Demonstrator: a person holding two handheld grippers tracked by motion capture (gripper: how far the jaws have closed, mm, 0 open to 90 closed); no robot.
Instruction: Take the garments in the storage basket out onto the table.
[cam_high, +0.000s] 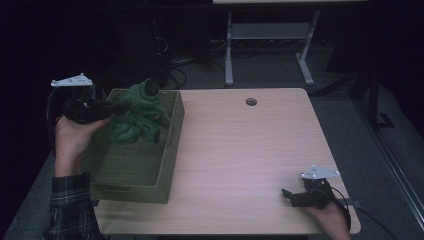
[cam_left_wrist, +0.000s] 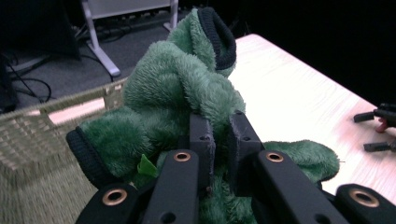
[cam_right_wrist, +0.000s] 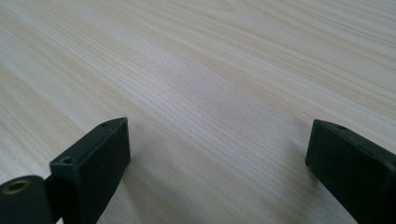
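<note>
Left gripper (cam_left_wrist: 218, 140) pinches the green fleece garment (cam_left_wrist: 187, 93) above the wicker basket (cam_high: 150, 175), so lift clear of the rim while right gripper (cam_right_wrist: 217, 158) rests wide

No readable text, label, brand, number or sign appears anywhere in these views; every visible surface is plain and unmarked.

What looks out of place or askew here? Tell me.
Little stands out. The basket hangs over the table's left edge and sits skewed to it. The green fleece is bunched in the left gripper, half out of the basket.
</note>
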